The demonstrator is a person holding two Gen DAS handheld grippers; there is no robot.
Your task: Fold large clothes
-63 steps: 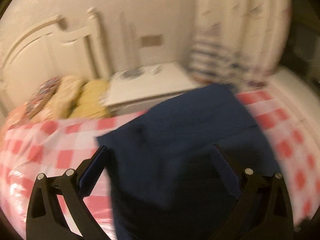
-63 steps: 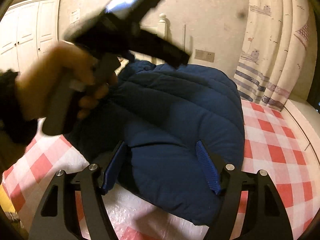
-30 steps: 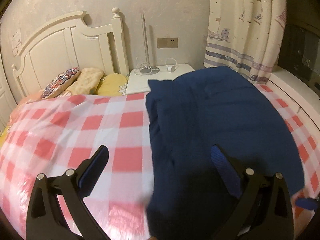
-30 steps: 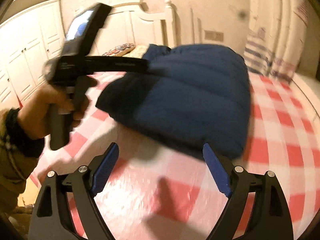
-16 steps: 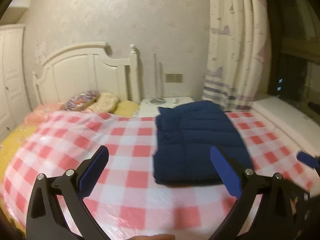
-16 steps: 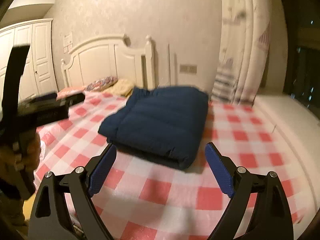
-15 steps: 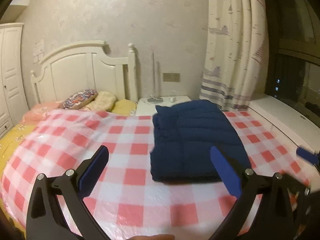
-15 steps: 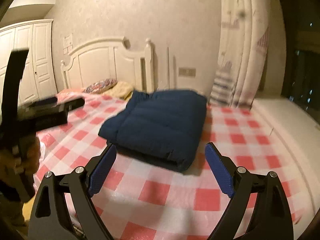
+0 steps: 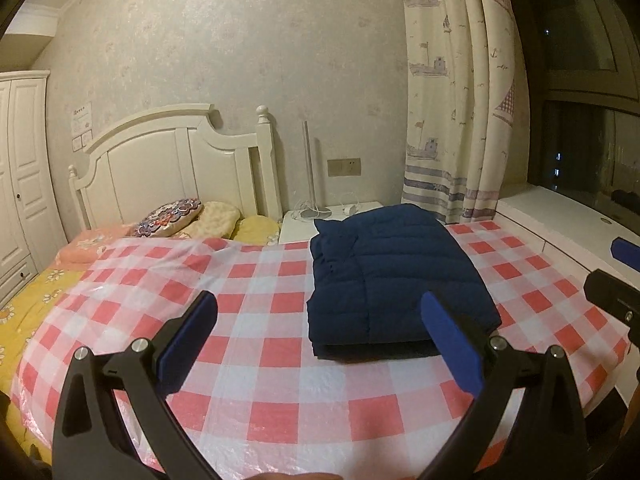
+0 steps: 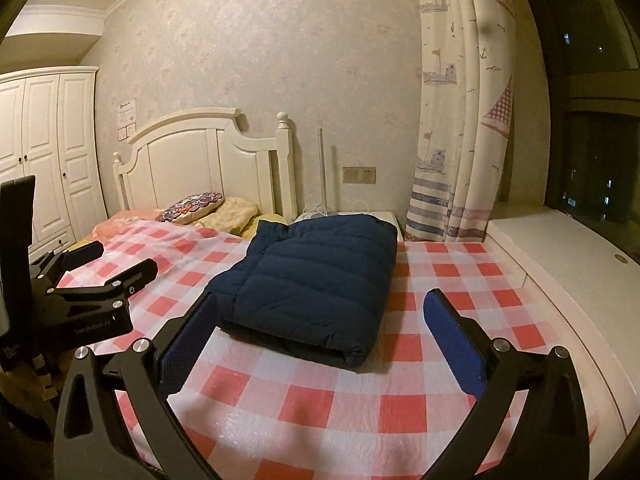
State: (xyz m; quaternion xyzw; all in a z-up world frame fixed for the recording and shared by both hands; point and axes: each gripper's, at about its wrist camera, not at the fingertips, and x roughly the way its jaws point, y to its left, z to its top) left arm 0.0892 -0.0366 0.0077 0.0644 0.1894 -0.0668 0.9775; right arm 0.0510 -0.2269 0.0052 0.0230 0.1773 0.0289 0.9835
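Note:
A navy quilted down jacket point(image 9: 394, 276) lies folded into a thick rectangle on the red-and-white checked sheet point(image 9: 256, 320) of the bed. It also shows in the right wrist view point(image 10: 316, 284). My left gripper point(image 9: 320, 320) is open and empty, held well back from the jacket near the foot of the bed. My right gripper point(image 10: 320, 320) is open and empty, also back from the jacket. The left gripper's body shows at the left of the right wrist view point(image 10: 92, 292).
A white headboard point(image 9: 176, 168) and pillows point(image 9: 172, 212) are at the bed's far end. A white nightstand point(image 9: 324, 220) stands behind the jacket. A curtain point(image 9: 452, 120) and a white window ledge point(image 9: 560, 220) are on the right. A wardrobe point(image 10: 44, 152) is at the left.
Both grippers have pulled back and up from the jacket, which now lies folded and still on the bed. Both stayed open.

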